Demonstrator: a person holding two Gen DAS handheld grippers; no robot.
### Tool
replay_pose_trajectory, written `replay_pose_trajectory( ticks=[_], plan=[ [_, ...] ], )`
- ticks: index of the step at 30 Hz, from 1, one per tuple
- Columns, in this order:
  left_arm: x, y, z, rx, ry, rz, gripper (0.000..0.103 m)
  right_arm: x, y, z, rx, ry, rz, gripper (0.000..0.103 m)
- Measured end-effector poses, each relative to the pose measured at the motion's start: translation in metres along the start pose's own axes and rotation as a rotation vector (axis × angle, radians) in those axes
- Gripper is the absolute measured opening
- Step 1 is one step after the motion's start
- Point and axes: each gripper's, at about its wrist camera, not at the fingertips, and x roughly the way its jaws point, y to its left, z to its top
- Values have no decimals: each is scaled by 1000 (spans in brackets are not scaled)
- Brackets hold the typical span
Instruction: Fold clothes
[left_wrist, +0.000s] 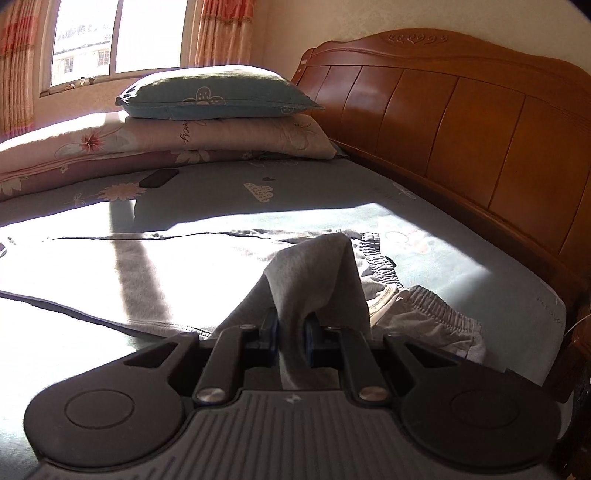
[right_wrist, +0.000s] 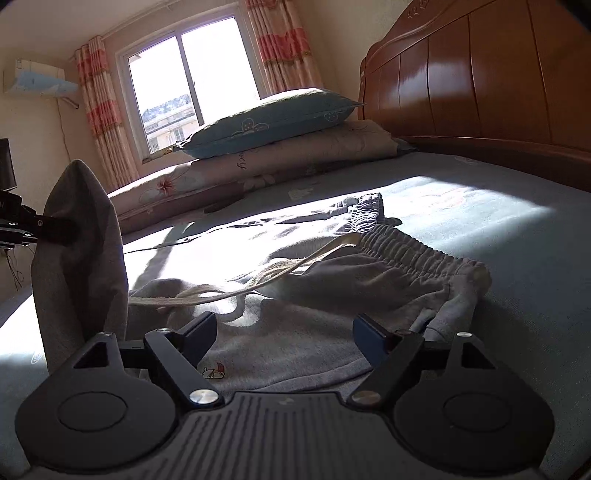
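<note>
While left gripper (left_wrist: 291, 330) fingers pinch limp grey sweatpants (right_wrist: 295, 291) fabric, right gripper (right_wrist: 284, 341) fingers gape wide; best hold: elastic waistband (right_wrist: 417, 245).

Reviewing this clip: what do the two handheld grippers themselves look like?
Both match: left gripper and right gripper have black linkage arms with silver pivot bolts, blue-faced finger pads, two round black discs, and a grey ribbed base plate. No hands or sleeves show.
</note>
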Motion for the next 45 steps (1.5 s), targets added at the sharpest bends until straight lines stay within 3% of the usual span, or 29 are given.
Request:
replay_pose_trajectory(
  ticks=[6, 14, 17, 20, 24, 26, 32, 34, 39, 45],
  plan=[
    [51, -30, 27, 88, 40, -15, 11, 4, -11, 1, 58, 2, -20, 85],
    [126, -35, 15, 110, 183, 16, 13, 12, -26, 3, 149, 14, -31, 85],
    [137, -32, 3, 118, 223, 41, 19, 17, -30, 4, 170, 26, -32, 85],
    [128, -26, 3, 110, 242, 15, 22, 23, -32, 4, 192, 42, -19, 85],
    [85, -9, 12, 84, 164, 6, 53, 26, -32, 5, 205, 46, -13, 85],
    [61, 3, 12, 61, 129, -6, 59, 26, -33, 4, 215, 52, -9, 85],
    [-2, 57, -27, -182, 109, -47, 66, 26, -33, 2, 216, 56, -8, 85],
    [-12, 79, -55, -346, 133, -86, 67, 25, -34, 1, 219, 56, -3, 85],
    [-12, 108, -127, -792, 203, -274, 67, 24, -33, 0, 219, 59, -2, 86],
    [11, 92, -159, -970, 197, -385, 71, 23, -30, -2, 198, 62, -10, 86]
  ],
)
